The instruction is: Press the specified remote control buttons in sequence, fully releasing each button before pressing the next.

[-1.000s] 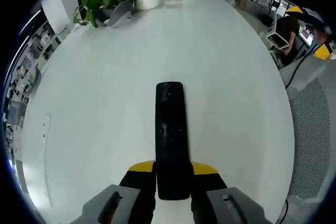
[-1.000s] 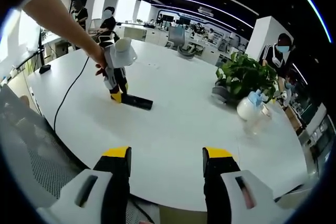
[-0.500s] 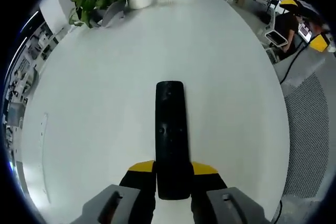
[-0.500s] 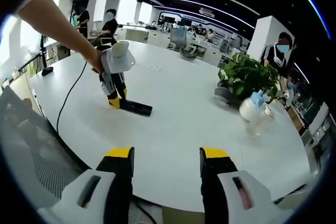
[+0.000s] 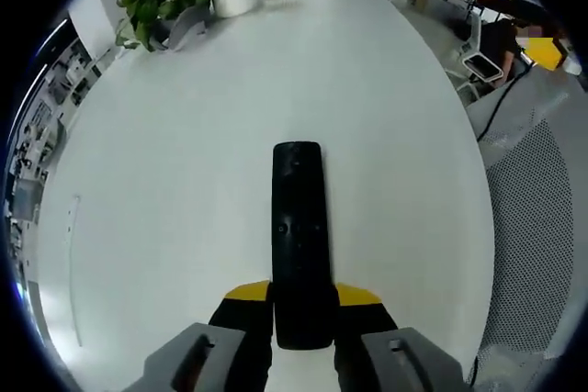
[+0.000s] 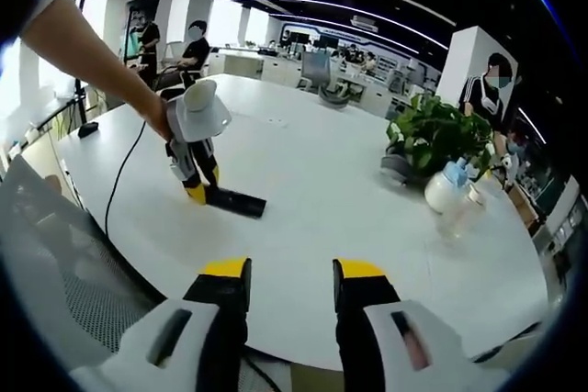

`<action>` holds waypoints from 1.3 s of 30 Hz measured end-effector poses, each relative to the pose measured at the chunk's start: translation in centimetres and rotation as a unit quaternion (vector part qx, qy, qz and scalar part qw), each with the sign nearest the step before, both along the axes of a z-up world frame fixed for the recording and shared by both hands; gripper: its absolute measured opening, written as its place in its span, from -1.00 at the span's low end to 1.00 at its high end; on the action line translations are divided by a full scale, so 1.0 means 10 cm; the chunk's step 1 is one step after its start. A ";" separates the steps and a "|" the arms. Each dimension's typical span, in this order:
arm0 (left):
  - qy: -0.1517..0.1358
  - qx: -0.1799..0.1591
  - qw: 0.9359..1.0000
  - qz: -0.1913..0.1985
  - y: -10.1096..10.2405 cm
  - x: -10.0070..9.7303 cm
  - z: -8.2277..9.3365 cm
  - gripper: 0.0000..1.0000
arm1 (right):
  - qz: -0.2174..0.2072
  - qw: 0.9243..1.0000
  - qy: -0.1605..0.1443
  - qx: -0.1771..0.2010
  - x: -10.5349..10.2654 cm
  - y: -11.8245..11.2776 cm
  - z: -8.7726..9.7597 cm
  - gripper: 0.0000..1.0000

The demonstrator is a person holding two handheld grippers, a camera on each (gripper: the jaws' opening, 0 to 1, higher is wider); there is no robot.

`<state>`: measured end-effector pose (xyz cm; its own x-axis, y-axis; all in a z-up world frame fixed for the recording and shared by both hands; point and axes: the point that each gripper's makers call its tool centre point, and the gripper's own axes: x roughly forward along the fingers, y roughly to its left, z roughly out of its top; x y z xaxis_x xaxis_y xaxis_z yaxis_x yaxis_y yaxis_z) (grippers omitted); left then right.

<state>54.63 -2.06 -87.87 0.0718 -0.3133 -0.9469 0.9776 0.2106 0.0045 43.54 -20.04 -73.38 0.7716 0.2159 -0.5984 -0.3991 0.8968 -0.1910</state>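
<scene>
A long black remote control (image 5: pixel 299 227) lies flat on the white table (image 5: pixel 184 162), its near end clamped between the yellow-tipped jaws of my left gripper (image 5: pixel 301 295). In the right gripper view the same remote (image 6: pixel 235 201) lies on the table with the left gripper (image 6: pixel 197 192) at its left end, held by a person's hand. My right gripper (image 6: pixel 290 270) hovers at the table's near edge, well short of the remote, its jaws a narrow gap apart with nothing between them.
A potted plant (image 6: pixel 435 138), a white-and-blue pot (image 6: pixel 445 186) and a clear cup (image 6: pixel 464 218) stand at the table's far right. A black cable (image 6: pixel 124 172) trails off the left. A mesh chair (image 6: pixel 64 273) is near the left edge. People stand around the office.
My right gripper's jaws have narrowed, and it has drifted slightly. The left gripper stays clamped on the remote while its view has tilted a little.
</scene>
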 end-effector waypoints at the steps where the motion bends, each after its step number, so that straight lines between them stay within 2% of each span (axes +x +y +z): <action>1: 0.000 0.001 1.000 -0.001 0.00 -0.01 0.00 -0.53 | 0.001 1.000 0.000 0.001 0.00 0.01 0.00 -0.39; 5: 0.001 0.004 1.000 0.001 0.01 -0.08 0.00 -0.53 | 0.012 1.000 0.007 0.005 -0.02 0.05 -0.02 -0.57; 9: -0.001 0.001 1.000 0.017 0.00 -0.14 0.00 -0.53 | 0.010 1.000 0.001 0.007 -0.01 0.05 0.01 -0.55; 13: -0.001 0.000 1.000 0.015 0.00 -0.24 0.00 -0.53 | 0.010 1.000 0.001 0.013 -0.01 0.05 0.02 -0.58; 20: 0.000 0.007 1.000 0.002 -0.01 -0.31 0.00 -0.53 | 0.011 1.000 -0.008 0.018 -0.01 0.05 0.05 -0.80; 28: 0.001 0.020 1.000 -0.016 -0.02 -0.40 0.00 -0.53 | 0.015 1.000 -0.010 0.019 -0.01 0.06 0.07 -0.89; 39: 0.000 0.009 1.000 -0.005 -0.02 -0.55 0.00 -0.53 | 0.017 1.000 -0.014 0.017 -0.02 0.07 0.08 -1.00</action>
